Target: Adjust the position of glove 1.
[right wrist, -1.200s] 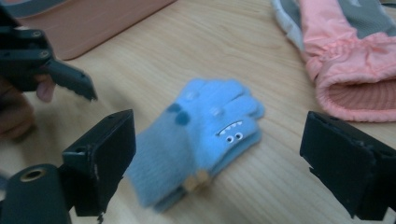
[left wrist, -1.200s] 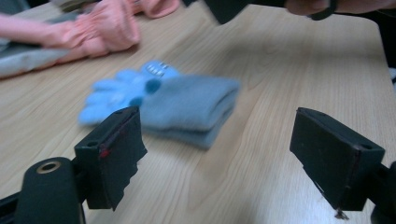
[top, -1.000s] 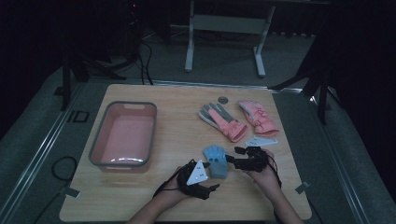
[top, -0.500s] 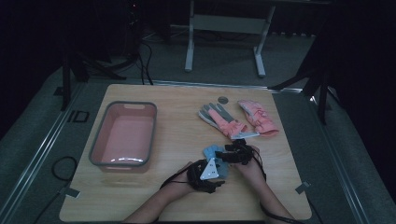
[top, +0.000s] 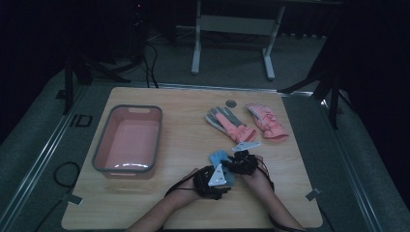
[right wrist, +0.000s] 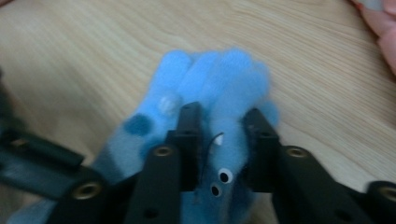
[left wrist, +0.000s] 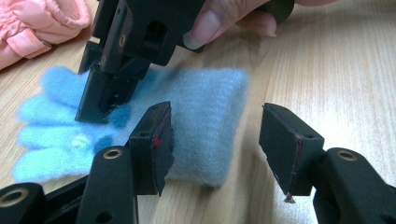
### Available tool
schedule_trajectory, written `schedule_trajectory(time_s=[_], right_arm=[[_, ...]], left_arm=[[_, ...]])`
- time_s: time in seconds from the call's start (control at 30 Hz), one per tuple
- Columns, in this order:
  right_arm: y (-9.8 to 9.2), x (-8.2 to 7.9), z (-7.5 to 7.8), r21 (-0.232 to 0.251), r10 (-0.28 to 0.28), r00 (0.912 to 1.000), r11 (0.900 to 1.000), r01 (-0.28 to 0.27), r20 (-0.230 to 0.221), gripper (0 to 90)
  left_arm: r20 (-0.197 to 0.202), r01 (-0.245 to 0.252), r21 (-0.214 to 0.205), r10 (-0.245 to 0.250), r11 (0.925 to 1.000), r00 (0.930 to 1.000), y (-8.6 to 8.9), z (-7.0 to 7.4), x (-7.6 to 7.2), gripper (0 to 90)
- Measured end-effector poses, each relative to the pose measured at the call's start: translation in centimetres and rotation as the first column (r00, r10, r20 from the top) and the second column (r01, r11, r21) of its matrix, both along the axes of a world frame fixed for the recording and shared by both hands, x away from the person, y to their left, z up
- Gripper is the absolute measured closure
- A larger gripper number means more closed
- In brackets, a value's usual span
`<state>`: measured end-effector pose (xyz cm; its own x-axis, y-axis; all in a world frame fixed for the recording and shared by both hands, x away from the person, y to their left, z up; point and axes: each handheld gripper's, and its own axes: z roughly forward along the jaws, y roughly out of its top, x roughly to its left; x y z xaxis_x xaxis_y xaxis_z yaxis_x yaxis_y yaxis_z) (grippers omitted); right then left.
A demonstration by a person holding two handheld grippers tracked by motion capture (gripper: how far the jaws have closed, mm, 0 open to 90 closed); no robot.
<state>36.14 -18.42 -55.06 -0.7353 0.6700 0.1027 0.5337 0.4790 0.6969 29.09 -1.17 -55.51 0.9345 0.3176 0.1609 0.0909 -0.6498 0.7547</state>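
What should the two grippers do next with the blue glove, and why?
Probably close the left gripper on the cuff. The right gripper, whose jaws have just been closing, already pinches the blue glove by its fingers, while the left jaws, also closing, still straddle the cuff with one pad clear of it.

Fuzzy blue glove [left wrist: 205,126] lying flat on table (dark spots); fingers bunched.

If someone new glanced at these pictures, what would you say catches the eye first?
Probably the fluffy blue glove at the table's near edge, with the right gripper pinching its middle and the left gripper open astride its cuff. Next come the pink tub on the left and the two pink gloves farther back.
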Motion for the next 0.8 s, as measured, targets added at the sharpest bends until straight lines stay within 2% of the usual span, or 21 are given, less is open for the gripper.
schedule_trajectory(time_s=[0.13,0.2,0.3,0.4,0.43,0.57,0.7,0.8], right_arm=[[0.8,-0.6,0.3,-0.067,0.020,0.9981,0.9976,-0.016,0.058,77.8],[0.9,-0.8,0.3,-0.075,0.014,0.9977,0.9971,-0.009,0.067,78.4],[0.5,-0.5,0.1,-0.030,0.000,0.9992,0.9995,0.002,0.041,79.0],[0.2,-0.2,0.1,0.006,-0.011,0.9999,0.9999,0.011,0.007,80.2],[0.1,-0.1,0.1,0.011,-0.011,0.9999,0.9999,0.011,-0.002,80.5],[0.2,-0.1,0.4,0.009,-0.011,0.9999,0.9999,0.011,-0.003,81.3],[0.1,0.1,1.0,0.058,-0.009,0.9998,0.9983,0.010,-0.016,81.4],[0.2,0.2,1.4,0.065,-0.009,0.9999,0.9978,0.010,-0.010,81.4]], left_arm=[[0.031,-0.011,0.032,0.010,0.9994,0.9995,-0.1,-0.2,0.0,48.1],[0.054,-0.030,0.043,0.027,0.9986,0.9981,-0.2,-0.2,-0.1,53.5],[0.045,-0.028,0.045,0.026,0.9986,0.9986,-0.1,0.1,0.2,64.5],[0.016,-0.026,0.043,0.025,0.9987,0.9996,0.0,0.6,0.5,73.3],[0.000,-0.026,0.045,0.026,0.9986,0.9997,0.0,0.7,0.7,74.5],[-0.002,-0.037,0.054,0.037,0.9979,0.9993,-0.1,1.1,0.7,76.9],[-0.004,-0.035,0.063,0.035,0.9974,0.9994,0.1,1.6,0.8,77.3],[0.001,-0.034,0.070,0.034,0.9970,0.9994,0.4,2.2,0.9,77.7]])
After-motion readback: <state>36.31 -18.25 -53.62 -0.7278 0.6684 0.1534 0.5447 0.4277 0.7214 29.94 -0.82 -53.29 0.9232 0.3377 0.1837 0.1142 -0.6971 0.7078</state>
